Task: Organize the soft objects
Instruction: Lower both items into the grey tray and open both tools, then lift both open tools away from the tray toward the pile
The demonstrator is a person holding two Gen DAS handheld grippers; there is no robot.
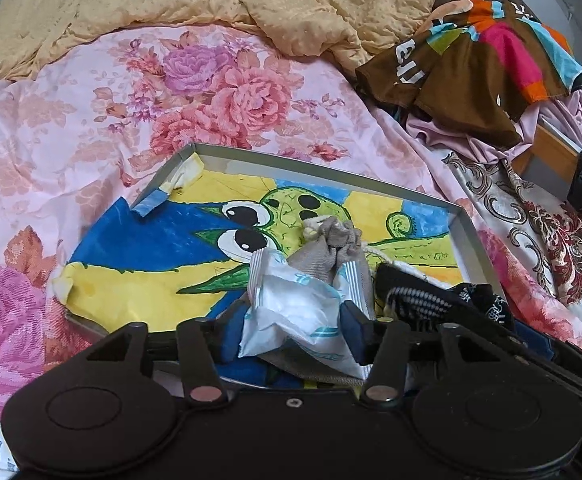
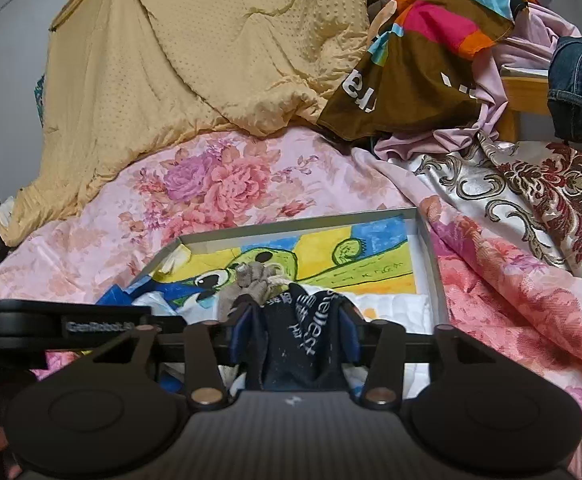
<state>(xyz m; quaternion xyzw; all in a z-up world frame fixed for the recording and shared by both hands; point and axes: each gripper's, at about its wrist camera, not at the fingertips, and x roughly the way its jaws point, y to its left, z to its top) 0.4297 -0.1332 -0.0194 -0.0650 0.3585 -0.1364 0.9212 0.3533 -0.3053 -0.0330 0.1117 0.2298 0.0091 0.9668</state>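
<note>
White packet (image 1: 291, 304) and dark sock (image 2: 303, 344) are straddled by half-open left gripper (image 1: 295, 320) and right gripper (image 2: 297, 340), unpinched; both limp, best grabbed mid-body.

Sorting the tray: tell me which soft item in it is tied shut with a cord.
The grey drawstring pouch: a cream cord cinches its neck. The white plastic packet and the black sock beside it have no tie.

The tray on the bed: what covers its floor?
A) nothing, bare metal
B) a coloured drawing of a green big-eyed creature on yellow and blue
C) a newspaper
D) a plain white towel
B: the tray is lined with a drawing of a green, big-eyed creature on yellow and blue fields, seen in both wrist views.
</note>
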